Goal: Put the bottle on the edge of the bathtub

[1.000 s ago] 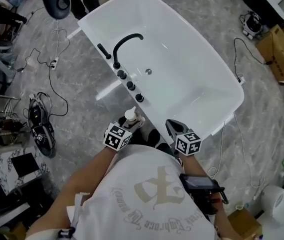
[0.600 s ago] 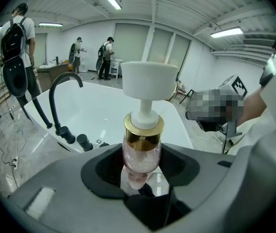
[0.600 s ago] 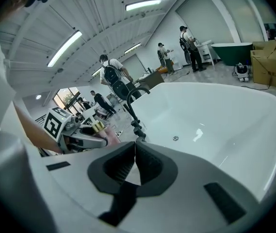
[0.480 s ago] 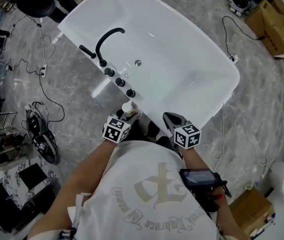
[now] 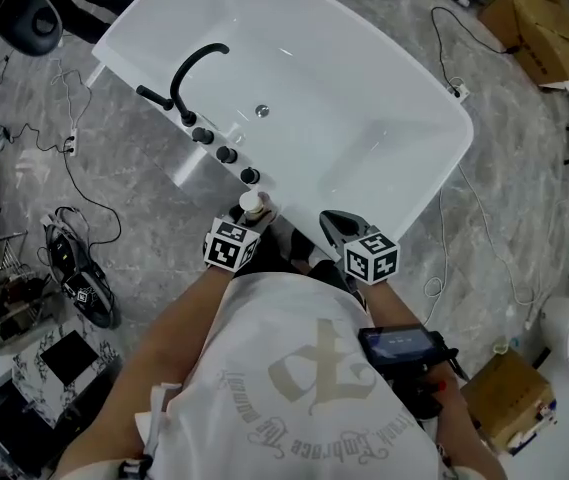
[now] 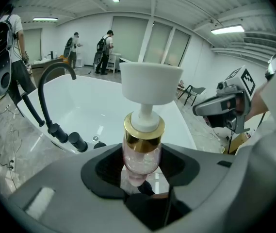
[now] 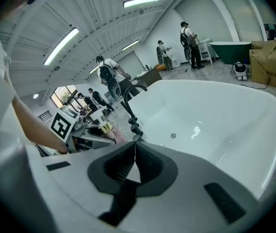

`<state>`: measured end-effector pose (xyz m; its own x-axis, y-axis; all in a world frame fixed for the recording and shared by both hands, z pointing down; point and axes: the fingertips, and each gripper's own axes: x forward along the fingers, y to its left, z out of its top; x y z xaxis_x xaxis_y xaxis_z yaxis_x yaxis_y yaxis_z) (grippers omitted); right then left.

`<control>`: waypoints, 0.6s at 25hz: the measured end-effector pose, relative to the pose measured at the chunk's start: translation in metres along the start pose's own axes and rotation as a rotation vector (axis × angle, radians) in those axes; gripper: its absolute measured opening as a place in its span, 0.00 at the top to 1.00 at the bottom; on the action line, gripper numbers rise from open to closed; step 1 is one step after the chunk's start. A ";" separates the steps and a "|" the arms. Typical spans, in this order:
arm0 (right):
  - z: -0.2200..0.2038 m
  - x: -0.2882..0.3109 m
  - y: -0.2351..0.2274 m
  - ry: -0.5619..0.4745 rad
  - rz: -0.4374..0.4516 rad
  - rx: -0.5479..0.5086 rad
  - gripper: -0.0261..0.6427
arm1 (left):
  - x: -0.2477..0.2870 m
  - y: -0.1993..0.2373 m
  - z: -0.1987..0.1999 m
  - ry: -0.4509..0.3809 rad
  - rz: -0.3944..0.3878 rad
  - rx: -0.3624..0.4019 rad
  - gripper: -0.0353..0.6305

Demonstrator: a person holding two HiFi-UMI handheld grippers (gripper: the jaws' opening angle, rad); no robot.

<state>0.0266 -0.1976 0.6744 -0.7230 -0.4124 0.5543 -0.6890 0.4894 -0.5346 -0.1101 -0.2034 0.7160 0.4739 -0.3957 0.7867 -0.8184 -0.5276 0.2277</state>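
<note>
A pump bottle [image 6: 141, 152] with a clear pink body, a gold collar and a white cap stands upright between the jaws of my left gripper [image 6: 140, 168], which is shut on its body. In the head view the bottle [image 5: 252, 204] hangs just short of the white bathtub's near rim [image 5: 294, 200], close to the last black knob [image 5: 249, 176]. My right gripper [image 5: 332, 224] is beside it to the right, over the same rim. Its jaws meet at the tips [image 7: 134, 142] with nothing between them. The bottle's base is hidden.
A black arched faucet [image 5: 190, 66] and three knobs [image 5: 226, 154] sit on the tub's left rim. Cables [image 5: 84, 218] and a black device [image 5: 79, 273] lie on the floor at left, cardboard boxes [image 5: 539, 23] at upper right. People [image 6: 101, 50] stand far behind the tub.
The left gripper has carried the bottle a little nearer the tub's rim and the last knob. The right gripper has kept pace beside it. Both grips look unchanged.
</note>
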 end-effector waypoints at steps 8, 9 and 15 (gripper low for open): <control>0.001 0.001 -0.003 0.013 -0.012 -0.002 0.95 | 0.018 0.006 0.003 0.004 0.005 0.009 0.63; 0.003 0.002 -0.003 0.015 -0.013 -0.003 0.95 | 0.020 0.007 0.005 0.002 0.006 0.013 0.63; 0.006 0.003 -0.003 0.023 -0.024 -0.002 0.95 | 0.031 0.016 0.008 0.011 0.016 0.036 0.63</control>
<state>0.0257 -0.2051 0.6735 -0.7048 -0.4063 0.5815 -0.7061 0.4811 -0.5196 -0.1063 -0.2301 0.7398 0.4570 -0.3966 0.7962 -0.8138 -0.5476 0.1944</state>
